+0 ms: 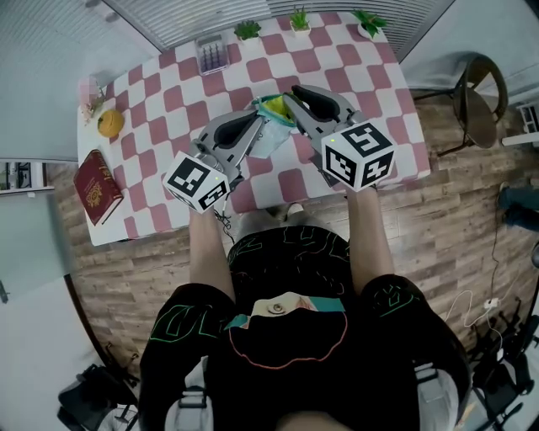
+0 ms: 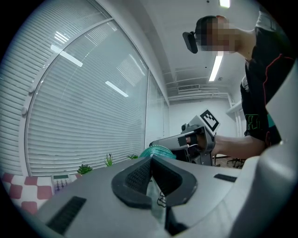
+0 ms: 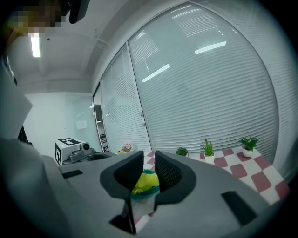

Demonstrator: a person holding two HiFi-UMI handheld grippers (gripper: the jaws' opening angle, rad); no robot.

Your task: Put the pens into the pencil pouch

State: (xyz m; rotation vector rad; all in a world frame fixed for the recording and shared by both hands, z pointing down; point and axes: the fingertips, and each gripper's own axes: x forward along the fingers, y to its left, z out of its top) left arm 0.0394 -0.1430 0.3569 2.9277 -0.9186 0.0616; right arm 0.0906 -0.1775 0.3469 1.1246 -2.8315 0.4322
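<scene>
The pencil pouch (image 1: 271, 126) is translucent with a teal rim and hangs in the air above the checkered table (image 1: 168, 93), held between both grippers. My left gripper (image 1: 255, 128) is shut on its left edge; a thin clear strip of the pouch (image 2: 153, 193) runs between the pads. My right gripper (image 1: 291, 101) is shut on the other edge. In the right gripper view, the pouch's teal rim and something yellow (image 3: 144, 182) sit between the jaws. The left gripper view shows the teal rim (image 2: 158, 150) beyond its jaws, with the right gripper (image 2: 179, 142) behind it. No pen is visible.
On the table stand a calculator (image 1: 212, 52) at the back, three small potted plants (image 1: 299, 18) along the far edge, a yellow object (image 1: 110, 123) and a red book (image 1: 98, 185) at the left. A chair (image 1: 480, 97) stands at the table's right.
</scene>
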